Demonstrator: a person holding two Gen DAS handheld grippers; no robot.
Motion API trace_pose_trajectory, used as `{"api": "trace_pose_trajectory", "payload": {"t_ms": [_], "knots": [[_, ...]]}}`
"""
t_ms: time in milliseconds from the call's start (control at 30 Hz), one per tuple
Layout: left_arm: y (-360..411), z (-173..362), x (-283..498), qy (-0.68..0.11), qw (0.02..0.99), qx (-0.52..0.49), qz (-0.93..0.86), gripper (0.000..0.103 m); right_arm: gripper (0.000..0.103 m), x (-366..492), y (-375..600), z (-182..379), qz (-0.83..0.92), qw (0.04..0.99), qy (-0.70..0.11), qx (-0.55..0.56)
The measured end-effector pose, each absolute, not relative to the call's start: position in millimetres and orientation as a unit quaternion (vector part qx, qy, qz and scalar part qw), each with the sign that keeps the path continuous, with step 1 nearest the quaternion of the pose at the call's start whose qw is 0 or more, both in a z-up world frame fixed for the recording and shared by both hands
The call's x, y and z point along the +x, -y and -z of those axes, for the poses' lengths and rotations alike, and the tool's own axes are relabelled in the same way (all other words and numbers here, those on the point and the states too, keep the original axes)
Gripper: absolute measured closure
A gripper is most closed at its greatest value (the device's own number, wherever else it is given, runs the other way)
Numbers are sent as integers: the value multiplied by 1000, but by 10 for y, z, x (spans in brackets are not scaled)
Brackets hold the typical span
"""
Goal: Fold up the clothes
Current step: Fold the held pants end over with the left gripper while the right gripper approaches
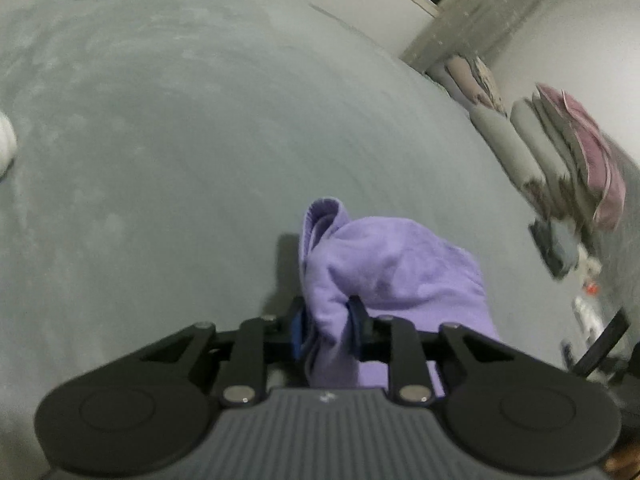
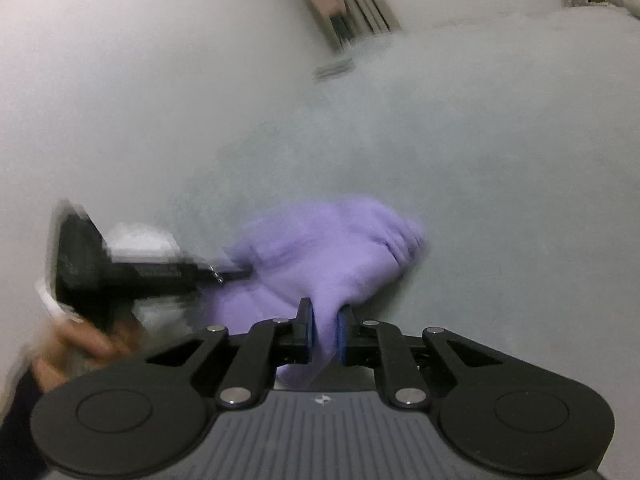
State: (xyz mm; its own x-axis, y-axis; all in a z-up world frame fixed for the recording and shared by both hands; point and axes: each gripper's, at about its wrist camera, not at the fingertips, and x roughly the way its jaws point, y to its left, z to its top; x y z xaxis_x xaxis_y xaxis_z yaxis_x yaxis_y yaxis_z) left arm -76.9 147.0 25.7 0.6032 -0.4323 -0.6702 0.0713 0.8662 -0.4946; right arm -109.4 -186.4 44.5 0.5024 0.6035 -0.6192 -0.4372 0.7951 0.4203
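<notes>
Purple garment [image 1: 384, 268] pinched in both grippers: left gripper [image 1: 326, 328] jaws clamp a bunched fold, right gripper [image 2: 325, 334] jaws narrow on another fold. Rest of it slumps crumpled on the grey bed [image 1: 180, 140], near centre. Looks soft, light, limp fleece; likely sags and bunches. Better hold at hems or corners, not mid-fabric. Folded stack [image 1: 560, 152] far right.

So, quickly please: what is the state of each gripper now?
Left gripper: closed on the purple garment.
Right gripper: closed on the same purple garment.
</notes>
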Motion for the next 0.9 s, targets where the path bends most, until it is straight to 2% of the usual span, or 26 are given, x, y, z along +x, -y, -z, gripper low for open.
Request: {"api": "trace_pose_trajectory", "payload": {"t_ms": [133, 200, 233, 433, 500, 533, 600, 667, 700, 733, 767, 900], "knots": [[-1659, -339, -762, -401, 873, -239, 139, 70, 87, -1109, 1912, -295, -300, 857, -401, 124], [-1783, -408, -747, -381, 880, -252, 132, 69, 74, -1040, 1969, -398, -289, 869, -380, 126], [-1805, -450, -720, -373, 882, -254, 136, 68, 71, -1005, 2000, -457, -281, 878, -367, 124], [-1516, -656, -397, -353, 886, -223, 201, 68, 70, -523, 2001, -656, -252, 901, -339, 101], [-1309, -694, -348, -348, 896, -165, 221, 62, 70, -409, 1899, -643, -268, 899, -335, 85], [-1225, -672, -314, -354, 897, -141, 224, 56, 70, -361, 1848, -630, -276, 898, -334, 77], [-1140, -549, -237, -377, 896, -107, 210, 54, 70, -375, 1746, -519, -290, 894, -335, 62], [-1122, -450, -222, -387, 897, -83, 197, 60, 72, -422, 1642, -400, -293, 891, -347, 20], [-1116, -438, -241, -385, 899, -73, 195, 62, 80, -449, 1592, -352, -293, 889, -351, -1], [-1107, -470, -275, -377, 903, -66, 195, 72, 83, -497, 1557, -377, -291, 893, -343, -23], [-1114, -502, -303, -369, 907, -64, 195, 80, 92, -541, 1530, -420, -295, 894, -335, -36], [-1164, -550, -350, -350, 914, -73, 190, 86, 95, -758, 1507, -508, -312, 897, -306, -69]]}}
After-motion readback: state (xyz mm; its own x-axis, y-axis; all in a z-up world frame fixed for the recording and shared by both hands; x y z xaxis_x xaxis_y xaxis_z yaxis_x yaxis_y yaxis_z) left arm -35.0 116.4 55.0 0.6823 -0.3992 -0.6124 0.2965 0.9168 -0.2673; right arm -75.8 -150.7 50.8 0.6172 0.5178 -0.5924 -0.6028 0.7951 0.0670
